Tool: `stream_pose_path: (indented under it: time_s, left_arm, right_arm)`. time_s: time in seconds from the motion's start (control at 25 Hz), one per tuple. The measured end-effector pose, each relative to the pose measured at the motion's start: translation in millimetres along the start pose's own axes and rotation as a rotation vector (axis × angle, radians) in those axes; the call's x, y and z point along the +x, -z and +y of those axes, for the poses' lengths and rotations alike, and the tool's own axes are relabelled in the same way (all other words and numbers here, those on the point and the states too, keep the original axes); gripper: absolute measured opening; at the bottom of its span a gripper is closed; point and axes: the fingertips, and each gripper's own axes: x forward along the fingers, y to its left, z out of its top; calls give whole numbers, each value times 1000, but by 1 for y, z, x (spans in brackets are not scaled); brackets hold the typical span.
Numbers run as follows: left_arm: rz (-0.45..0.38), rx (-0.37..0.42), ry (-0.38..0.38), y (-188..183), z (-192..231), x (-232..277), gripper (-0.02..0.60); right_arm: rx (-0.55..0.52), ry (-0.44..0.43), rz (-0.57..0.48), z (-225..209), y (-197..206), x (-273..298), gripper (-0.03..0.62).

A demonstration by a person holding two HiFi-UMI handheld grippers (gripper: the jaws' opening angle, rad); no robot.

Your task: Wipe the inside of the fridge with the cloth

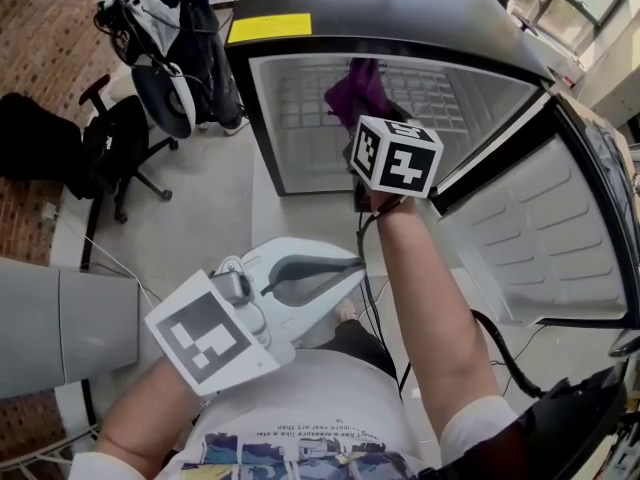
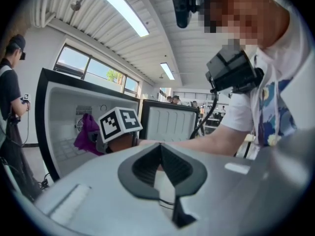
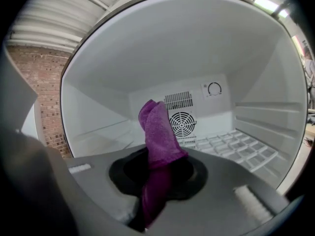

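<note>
The fridge [image 1: 300, 118] is seen standing open, its door [image 1: 540, 238] swung out to the right, and the purple cloth [image 1: 358, 90] is held just inside the opening by the right tongs [image 3: 156, 173], which are clamped on its lower part so that a folded end stands up free in front of the back wall. No contact between cloth and any inner surface can be made out, so the wiping stroke itself is judged not yet begun. The left tongs [image 2: 160, 154] are closed on nothing and are held low, near the person's body and well apart from the fridge. For the step to be done well, the free fold should be pressed flat against a wall rather than dabbed with its tip, since so little cloth projects that the hard tips of the tongs could otherwise scrape the liner. Overlapping strokes from the back toward the opening are advised, with the grip held firm so the cloth is not dragged out. Care is called for around the fan grille [image 3: 182, 123] and the dial [image 3: 214, 88], where the pile could probably be snagged, and over the ribbed shelf [image 3: 236, 151], where grooves are likely to be missed.
</note>
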Motion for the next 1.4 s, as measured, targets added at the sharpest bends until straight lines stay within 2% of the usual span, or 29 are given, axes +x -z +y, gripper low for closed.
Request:
stream_pose_path:
  time_s: [0.92,1.4]
  left_arm:
    - [0,5,149,-8,-14,47,5]
    - [-9,3,178,-12,-15,60,5]
  right_arm:
    - [-20,317,-4,-141,-3,-58,55]
    - [-102,387,-4,-153,-6,-70,55]
